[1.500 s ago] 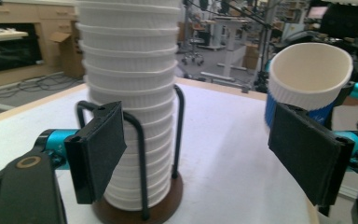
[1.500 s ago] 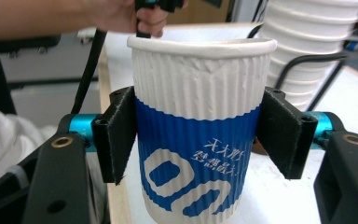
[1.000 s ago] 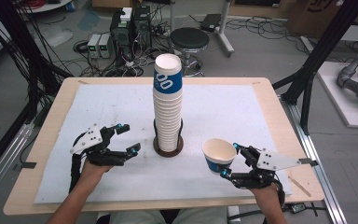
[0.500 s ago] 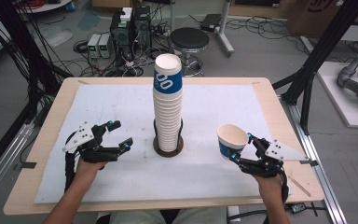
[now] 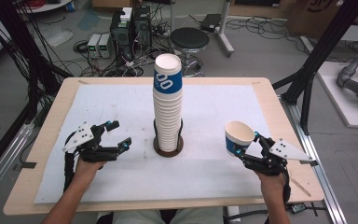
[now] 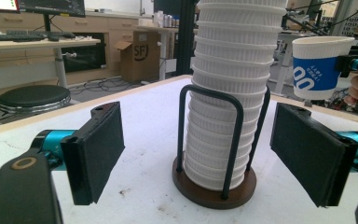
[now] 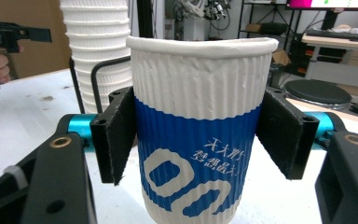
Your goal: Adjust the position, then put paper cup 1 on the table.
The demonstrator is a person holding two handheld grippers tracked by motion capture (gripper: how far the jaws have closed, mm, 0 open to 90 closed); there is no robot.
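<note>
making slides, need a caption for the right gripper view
Right tongs clamp an upright blue-and-white paper cup, with the cup stack behind.

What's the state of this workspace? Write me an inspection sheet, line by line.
Surface: wooden table under a white mat, a few small marks.
Job's things: tall cup stack upright in a wire holder; one blue-and-white cup held upright.
Clutter: nothing seen on the mat.
Grippers: left gripper with jaws open, facing the stack; right gripper shut on the cup.
Cables: tangle on the floor behind the table.
Surroundings: stool, electronics boxes, black frame posts.
</note>
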